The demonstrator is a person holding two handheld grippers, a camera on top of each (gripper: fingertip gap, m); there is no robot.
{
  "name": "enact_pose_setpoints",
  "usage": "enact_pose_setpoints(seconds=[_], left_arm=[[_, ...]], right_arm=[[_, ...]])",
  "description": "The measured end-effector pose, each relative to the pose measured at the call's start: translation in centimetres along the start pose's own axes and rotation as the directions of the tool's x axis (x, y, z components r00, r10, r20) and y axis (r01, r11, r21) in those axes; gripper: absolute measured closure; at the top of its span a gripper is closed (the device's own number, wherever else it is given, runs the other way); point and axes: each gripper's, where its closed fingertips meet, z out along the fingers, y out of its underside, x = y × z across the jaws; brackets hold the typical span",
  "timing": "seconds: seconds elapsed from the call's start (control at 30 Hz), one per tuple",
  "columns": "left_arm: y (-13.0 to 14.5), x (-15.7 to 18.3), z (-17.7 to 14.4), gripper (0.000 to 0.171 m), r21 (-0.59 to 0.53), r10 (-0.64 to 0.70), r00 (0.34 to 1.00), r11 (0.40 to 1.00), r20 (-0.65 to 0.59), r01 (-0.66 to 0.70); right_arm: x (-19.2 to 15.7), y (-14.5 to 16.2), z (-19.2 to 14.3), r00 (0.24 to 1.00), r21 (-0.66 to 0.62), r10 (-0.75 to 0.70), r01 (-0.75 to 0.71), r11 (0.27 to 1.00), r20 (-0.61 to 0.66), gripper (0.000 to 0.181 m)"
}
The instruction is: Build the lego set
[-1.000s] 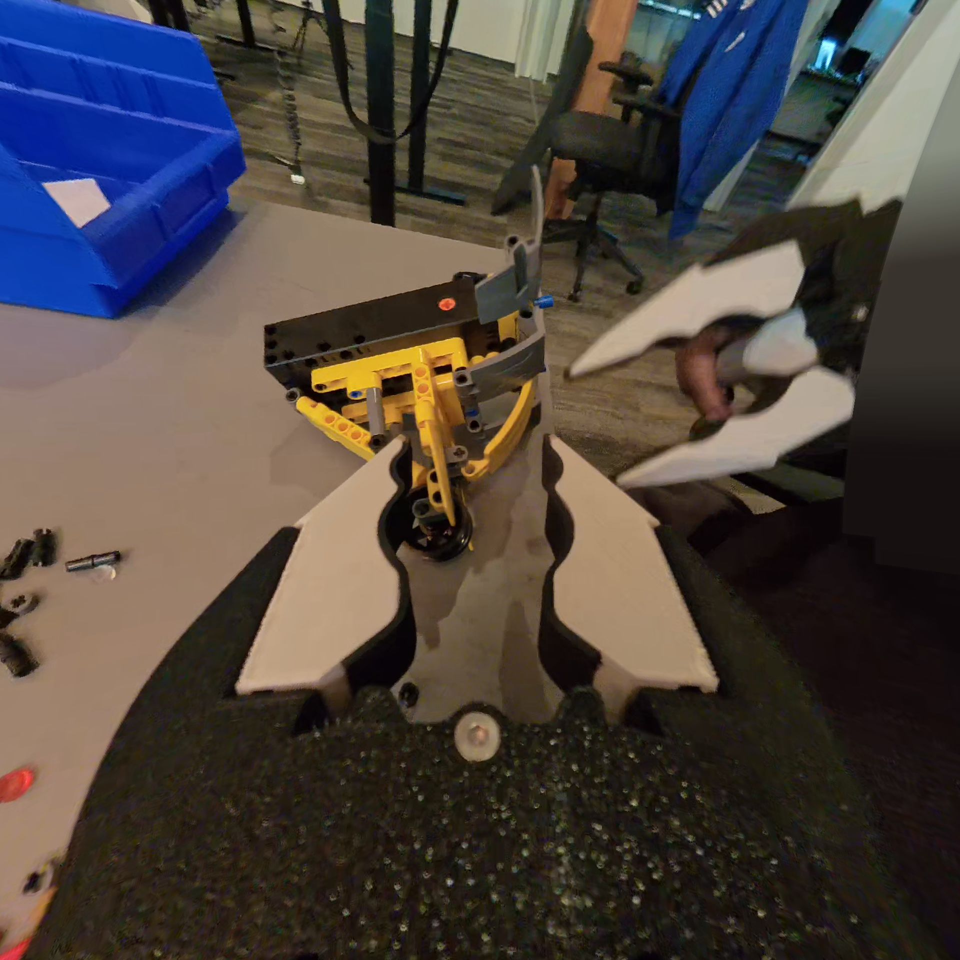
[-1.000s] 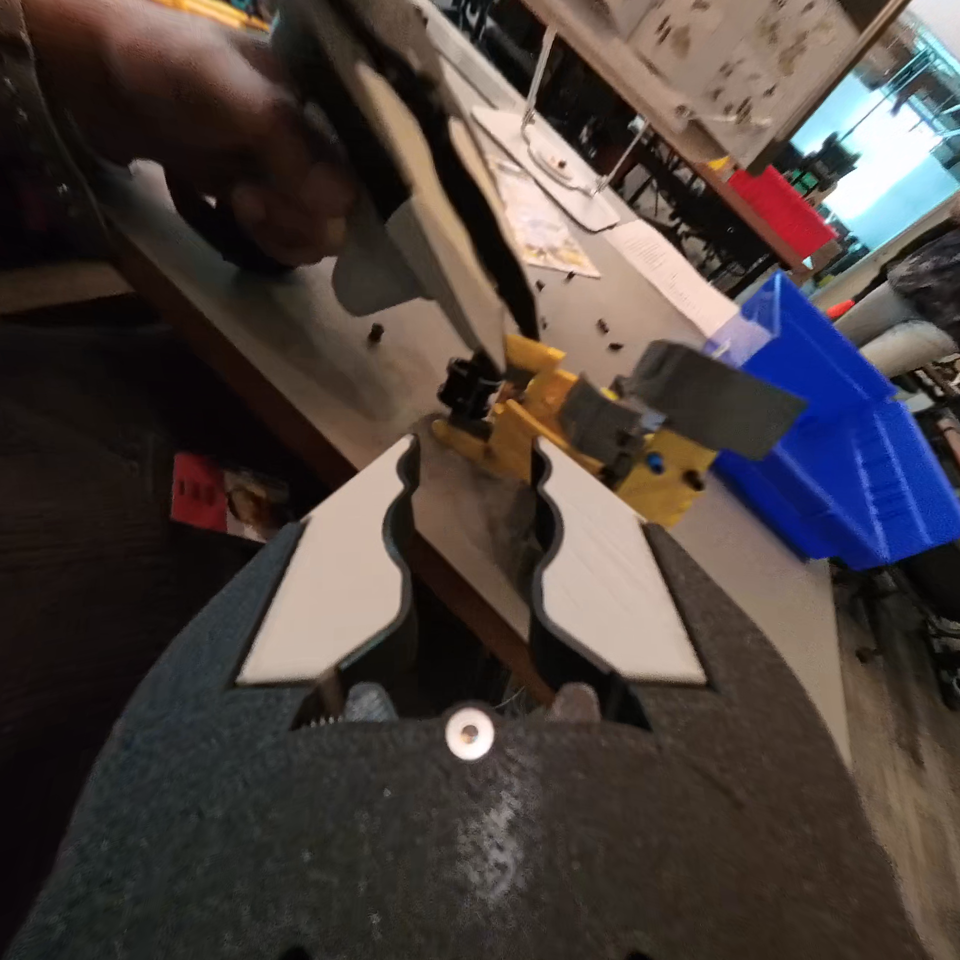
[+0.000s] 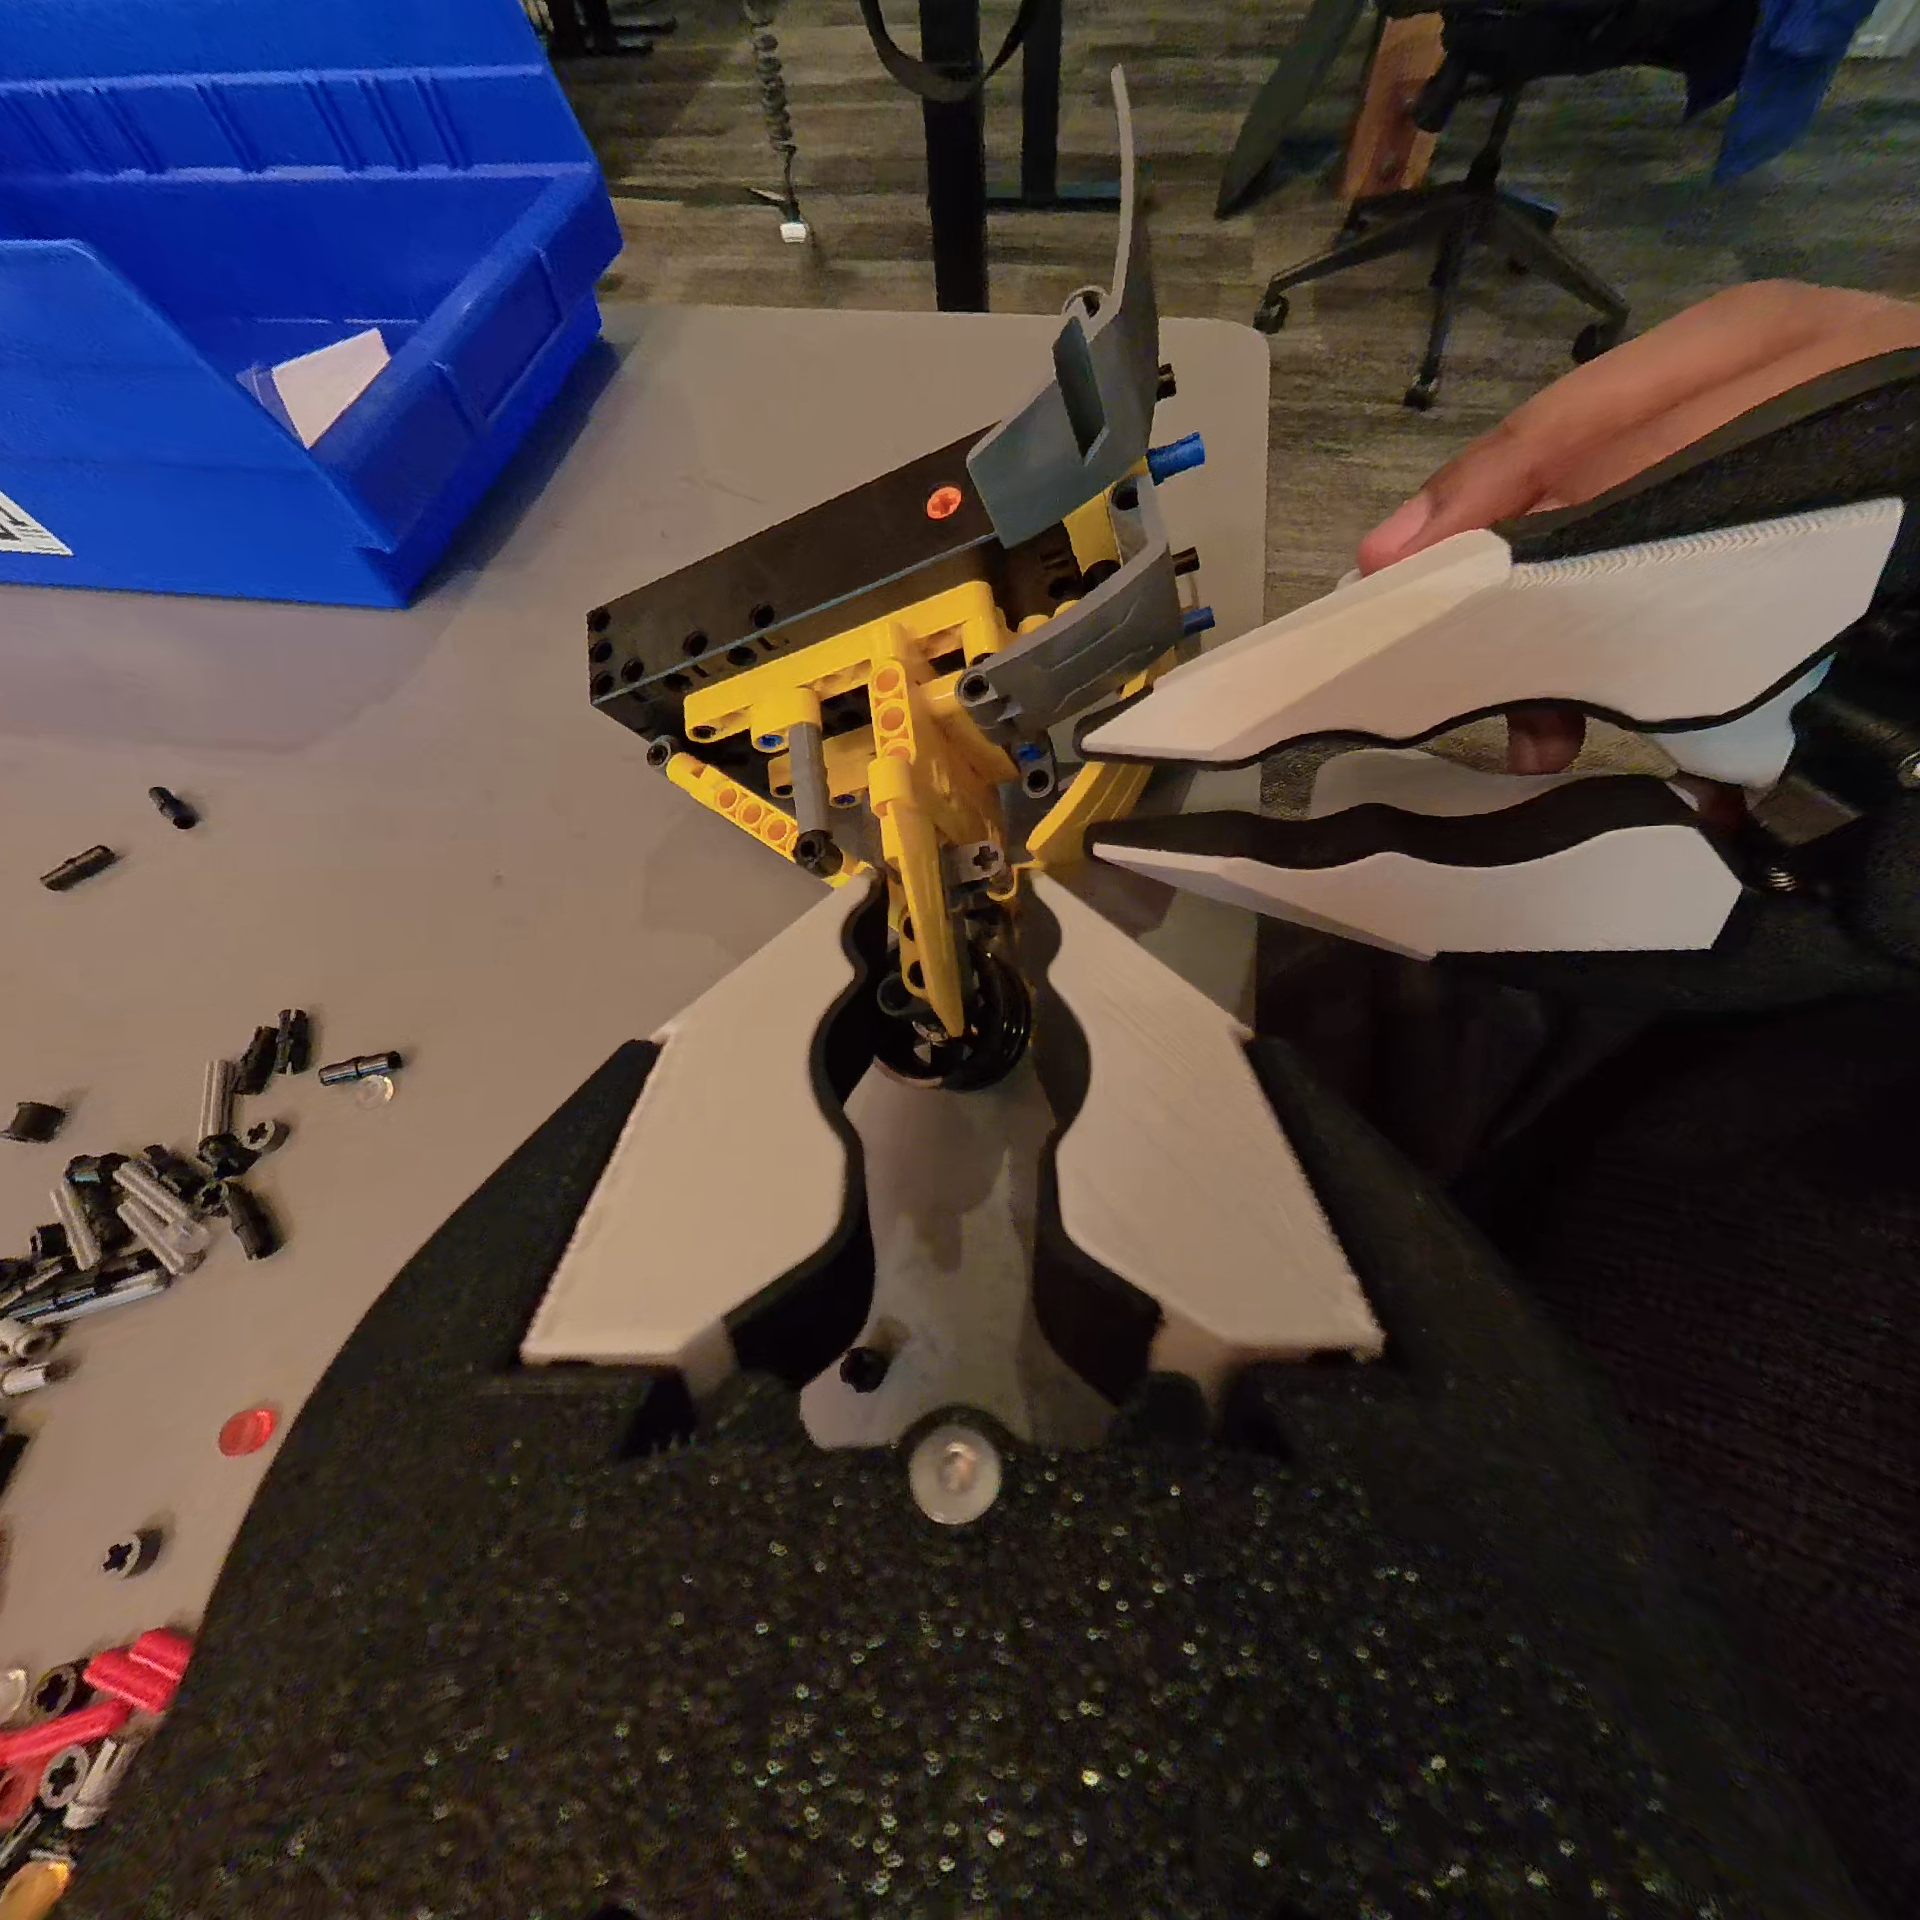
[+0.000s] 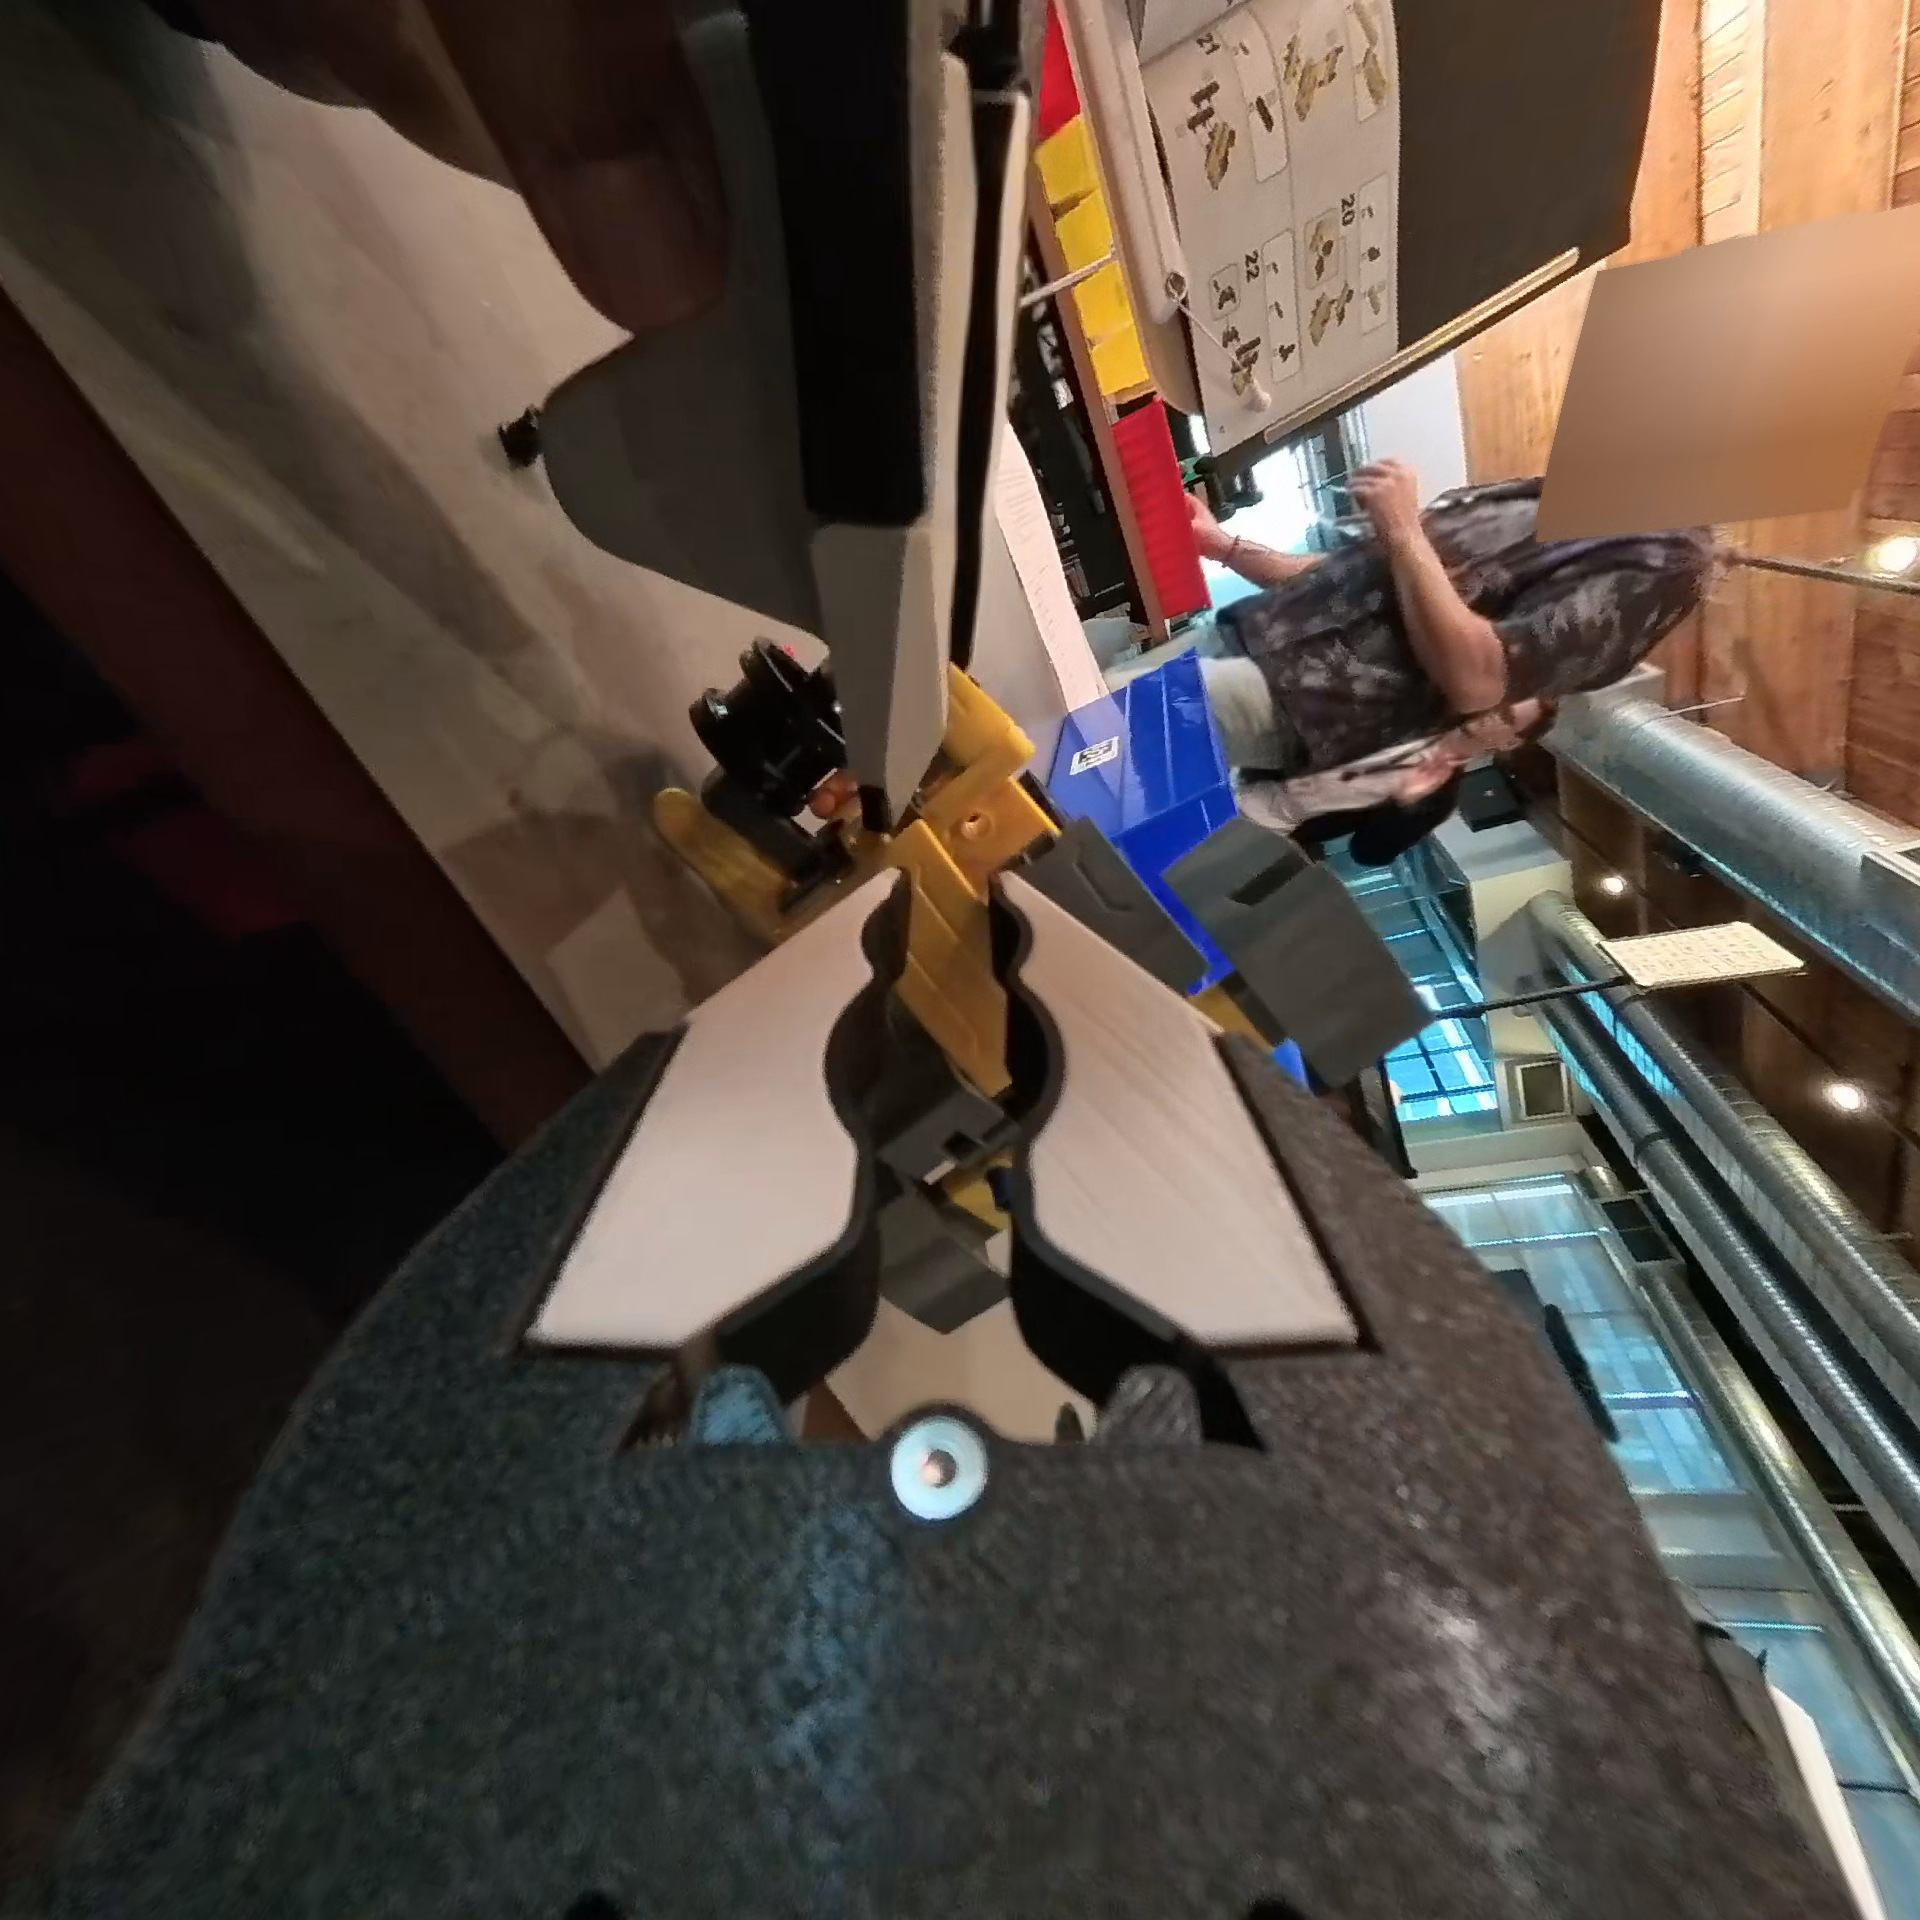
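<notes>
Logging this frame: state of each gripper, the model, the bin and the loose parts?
left gripper: shut on the yellow brick model, by its black wheel end.
right gripper: jaws around the model's yellow side; grip unclear.
yellow brick model: tilted, on the table's corner.
blue bin: open-topped, a paper slip inside.
loose pins: scattered on the table.
</notes>
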Motion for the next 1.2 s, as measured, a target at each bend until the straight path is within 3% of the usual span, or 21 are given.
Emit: enact_pose_setpoints(seconds=[0.37,0.5,0.6,0.73,0.8,0.87,1.03,1.13,1.2], left_arm=[[0.0,-0.2,0.0,0.152,0.0,-0.002,1.0,1.0,0.011,0.002],[0.0,-0.3,0.0,0.152,0.0,-0.023,1.0,1.0,0.0,0.023],[0.0,-0.7,0.0,0.152,0.001,-0.068,0.998,0.998,0.0,0.068],[-0.4,-1.6,-0.1,0.16,0.037,-0.23,0.972,0.972,-0.037,0.232],[-0.8,-2.1,-0.3,0.164,0.076,-0.35,0.933,0.931,-0.082,0.356],[-0.9,-3.0,-0.7,0.165,0.096,-0.446,0.887,0.884,-0.116,0.457],[-1.1,-4.6,-1.7,0.165,0.131,-0.661,0.696,0.692,-0.28,0.71],[-1.4,-5.3,-2.5,0.165,0.13,-0.724,0.586,0.584,-0.363,0.801],[-1.6,-5.4,-2.9,0.166,0.104,-0.762,0.478,0.485,-0.437,0.868]], right_arm=[[-0.2,-0.7,-0.7,0.999,0.048,0.034,-0.034,0.998,-0.002,0.167],[-1.8,-0.6,-1.4,0.984,0.071,0.134,-0.143,0.987,0.113,0.167],[-4.8,1.1,-1.3,0.901,-0.061,0.306,-0.302,0.951,0.309,0.168],[-3.9,0.9,-0.9,0.758,-0.106,0.554,-0.555,0.825,0.345,0.168],[-3.0,0.7,-0.6,0.717,-0.099,0.604,-0.613,0.784,0.348,0.168],[-2.2,0.7,-0.4,0.727,-0.078,0.6,-0.613,0.786,0.334,0.168],[-2.2,0.9,0.3,0.795,-0.055,0.511,-0.524,0.85,0.326,0.168],[-1.4,0.3,0.6,0.887,0.015,0.376,-0.394,0.919,0.269,0.168],[-0.7,-0.4,0.8,0.93,0.062,0.287,-0.308,0.949,0.228,0.168]])
